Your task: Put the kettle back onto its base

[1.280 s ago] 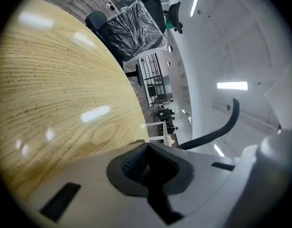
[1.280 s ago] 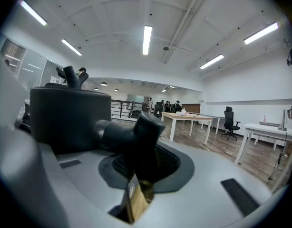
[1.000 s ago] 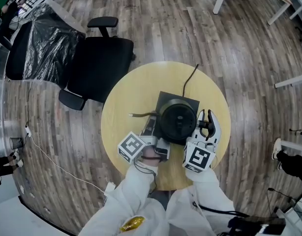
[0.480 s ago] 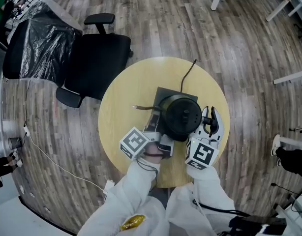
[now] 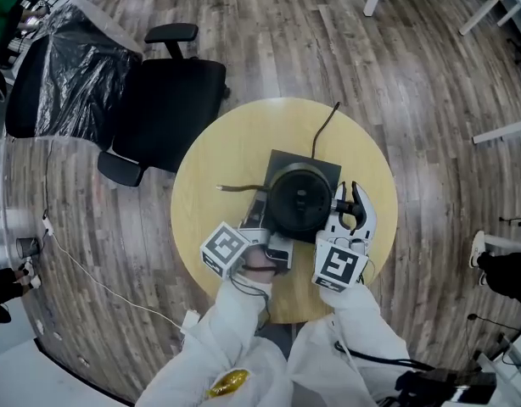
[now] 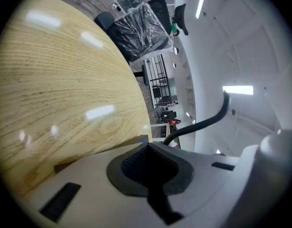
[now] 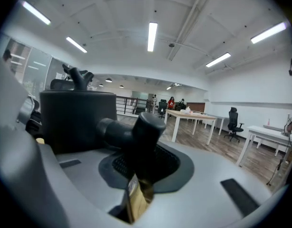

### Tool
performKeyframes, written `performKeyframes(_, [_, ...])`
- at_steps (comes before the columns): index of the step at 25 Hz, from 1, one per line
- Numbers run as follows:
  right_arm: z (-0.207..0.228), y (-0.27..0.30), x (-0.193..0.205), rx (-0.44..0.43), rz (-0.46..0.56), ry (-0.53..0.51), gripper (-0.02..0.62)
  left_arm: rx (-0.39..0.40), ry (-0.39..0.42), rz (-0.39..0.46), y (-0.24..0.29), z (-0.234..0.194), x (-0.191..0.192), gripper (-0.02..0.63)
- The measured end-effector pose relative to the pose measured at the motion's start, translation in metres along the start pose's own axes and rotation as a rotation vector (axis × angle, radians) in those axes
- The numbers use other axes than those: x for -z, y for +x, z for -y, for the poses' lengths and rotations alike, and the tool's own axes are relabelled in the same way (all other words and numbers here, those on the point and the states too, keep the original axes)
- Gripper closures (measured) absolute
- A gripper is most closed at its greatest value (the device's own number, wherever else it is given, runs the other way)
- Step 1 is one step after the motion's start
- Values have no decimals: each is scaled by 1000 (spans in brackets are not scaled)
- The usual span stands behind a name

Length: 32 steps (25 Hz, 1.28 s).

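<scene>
As right gripper (image 5: 354, 200) clamps the kettle (image 5: 299, 202), left gripper (image 5: 262, 208), jaws closed, flanks the base (image 5: 286, 164).

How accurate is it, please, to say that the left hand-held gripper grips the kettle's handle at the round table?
Not quite: the right hand-held gripper grips the kettle's handle at the round table, as the right gripper view shows.

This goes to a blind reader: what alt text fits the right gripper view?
The right gripper is shut on the handle of the black kettle, close at left. Behind lies a bright office with tables.
</scene>
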State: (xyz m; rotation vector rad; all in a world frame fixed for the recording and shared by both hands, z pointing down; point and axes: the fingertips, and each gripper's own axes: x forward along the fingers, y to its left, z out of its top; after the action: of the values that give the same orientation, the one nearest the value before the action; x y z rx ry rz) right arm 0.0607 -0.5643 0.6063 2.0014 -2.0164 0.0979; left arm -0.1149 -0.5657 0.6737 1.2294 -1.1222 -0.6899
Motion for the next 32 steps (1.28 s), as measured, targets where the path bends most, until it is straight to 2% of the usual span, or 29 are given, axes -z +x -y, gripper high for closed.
performKeyframes(3, [-2, -3, 9, -6, -30, 18, 529, 32, -11, 5, -3, 4, 0, 611])
performKeyframes(10, [-7, -3, 9, -24, -50, 4, 529, 31, 10, 2, -7, 5, -2, 611])
performKeyframes(19, [-12, -26, 10, -32, -54, 4, 514, 45, 96, -35, -34, 7, 8, 611])
performKeyframes(22, [-14, -38, 11, -41, -62, 1, 503, 43, 152, -51, -48, 8, 14, 611])
performKeyframes(25, [-15, -57, 10, -42, -68, 8, 497, 57, 242, -77, -64, 17, 20, 611])
performKeyframes(27, [-16, -71, 8, -43, -70, 12, 497, 75, 350, -95, -75, 28, 22, 611])
performKeyframes(32, [-22, -103, -15, -87, -47, -4, 499, 133, 788, -125, -105, 73, 27, 609])
